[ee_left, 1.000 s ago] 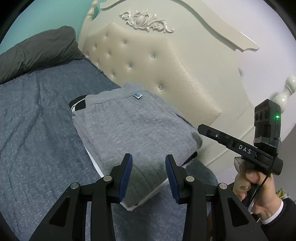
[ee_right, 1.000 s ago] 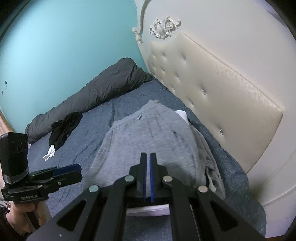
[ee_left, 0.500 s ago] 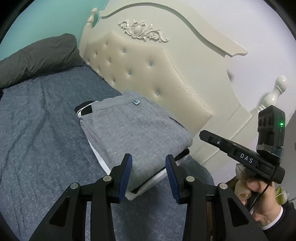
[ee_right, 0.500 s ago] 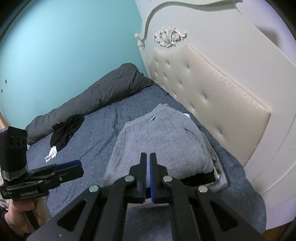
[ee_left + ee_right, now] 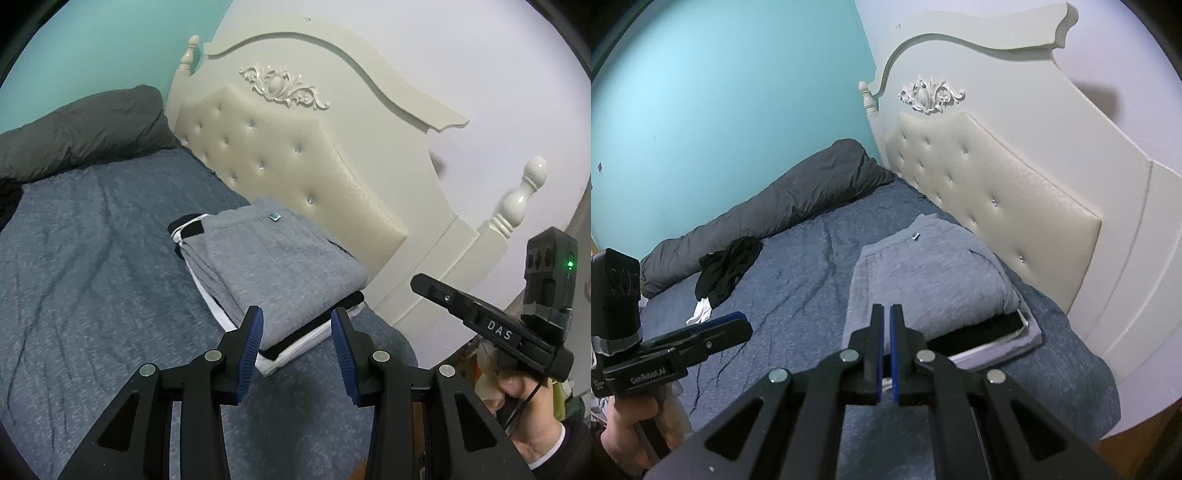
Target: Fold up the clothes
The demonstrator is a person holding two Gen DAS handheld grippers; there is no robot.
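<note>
A folded grey garment [image 5: 280, 258] [image 5: 931, 273] tops a small pile by the headboard, with folded black and white clothes [image 5: 306, 339] under it. My left gripper [image 5: 297, 321] hovers short of the pile's near edge, open, with nothing between its blue pads. The right gripper [image 5: 886, 314] is shut and empty, also held back from and above the pile. Each gripper shows in the other's view: the right one [image 5: 424, 284] in a hand at the right, the left one [image 5: 738, 321] at the lower left.
The blue-grey bed cover [image 5: 92, 258] spreads out to the left. A crumpled black garment [image 5: 727, 266] and a white piece [image 5: 700, 314] lie near a rolled dark grey duvet [image 5: 798, 199]. The cream tufted headboard [image 5: 288, 155] stands right behind the pile.
Both grippers have drawn back and risen away from the pile, which now looks smaller and farther off. Their jaws stand as before.
</note>
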